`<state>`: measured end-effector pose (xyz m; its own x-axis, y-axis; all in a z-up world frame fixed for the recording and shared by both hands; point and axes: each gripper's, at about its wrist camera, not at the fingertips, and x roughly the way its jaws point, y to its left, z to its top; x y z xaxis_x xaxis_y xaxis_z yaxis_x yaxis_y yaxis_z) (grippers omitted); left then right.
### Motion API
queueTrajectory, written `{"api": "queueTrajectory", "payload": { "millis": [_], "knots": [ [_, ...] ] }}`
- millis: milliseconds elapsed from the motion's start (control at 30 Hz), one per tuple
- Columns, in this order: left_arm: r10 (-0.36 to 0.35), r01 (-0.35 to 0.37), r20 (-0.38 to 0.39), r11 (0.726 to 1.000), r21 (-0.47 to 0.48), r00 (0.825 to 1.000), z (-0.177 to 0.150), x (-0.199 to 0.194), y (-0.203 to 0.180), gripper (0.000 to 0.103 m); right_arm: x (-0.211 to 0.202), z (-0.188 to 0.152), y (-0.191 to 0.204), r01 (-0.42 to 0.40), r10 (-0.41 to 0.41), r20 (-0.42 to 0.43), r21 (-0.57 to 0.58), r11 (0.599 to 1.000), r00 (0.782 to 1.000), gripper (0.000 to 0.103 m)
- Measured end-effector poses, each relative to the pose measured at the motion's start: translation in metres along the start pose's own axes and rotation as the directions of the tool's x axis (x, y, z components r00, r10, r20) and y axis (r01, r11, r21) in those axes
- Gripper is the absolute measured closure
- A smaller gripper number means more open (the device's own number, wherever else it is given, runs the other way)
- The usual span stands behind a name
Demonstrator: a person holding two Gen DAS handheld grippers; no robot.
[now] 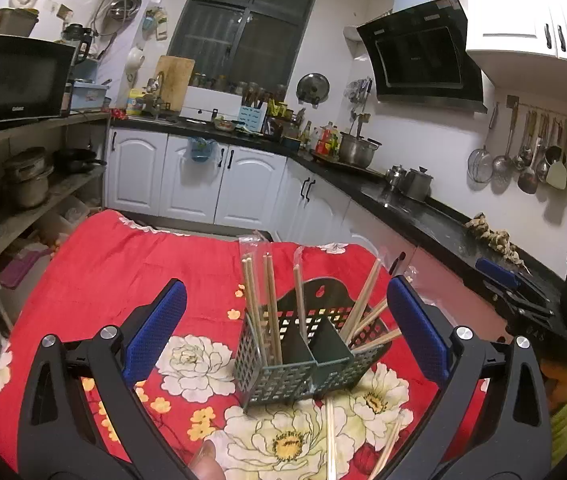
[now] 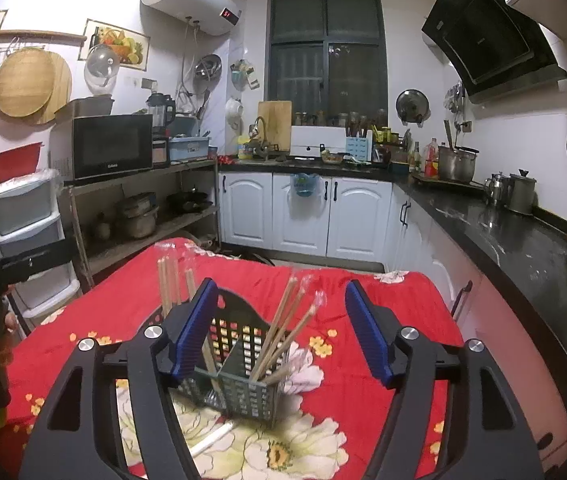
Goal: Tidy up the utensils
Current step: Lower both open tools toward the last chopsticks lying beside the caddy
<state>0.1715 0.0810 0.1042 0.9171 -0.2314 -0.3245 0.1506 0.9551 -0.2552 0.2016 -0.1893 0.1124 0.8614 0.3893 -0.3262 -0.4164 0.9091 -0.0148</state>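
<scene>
With both claws released and holding nothing, I see the caddy dead ahead between my fingers. Chopsticks stand sorted inside; two strays lie nearer me, awaiting pickup.

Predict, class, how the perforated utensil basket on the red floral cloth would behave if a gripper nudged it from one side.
The utensil basket looks like thin perforated plastic, so probably light and easy to shove. The soft red cloth beneath may bunch rather than let it slide. Tall chopsticks lean outward above its rim, so it could tip or spill them.
</scene>
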Motion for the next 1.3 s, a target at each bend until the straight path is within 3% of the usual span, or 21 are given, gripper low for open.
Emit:
{"api": "queueTrajectory", "payload": {
  "millis": [733, 1300],
  "knots": [
    [-0.011, 0.007, -0.122, 0.999, -0.032, 0.992, -0.056, -0.001, 0.003, 0.011, -0.007, -0.062, 0.006, -0.003, 0.008, -0.135, 0.033, 0.999, 0.991, 0.037],
    [-0.029, 0.018, -0.276, 0.999, -0.043, 0.961, -0.115, 0.002, 0.000, 0.011, -0.005, -0.096, 0.016, -0.023, 0.030, -0.221, 0.037, 0.999, 0.975, 0.037]
  ]
}}
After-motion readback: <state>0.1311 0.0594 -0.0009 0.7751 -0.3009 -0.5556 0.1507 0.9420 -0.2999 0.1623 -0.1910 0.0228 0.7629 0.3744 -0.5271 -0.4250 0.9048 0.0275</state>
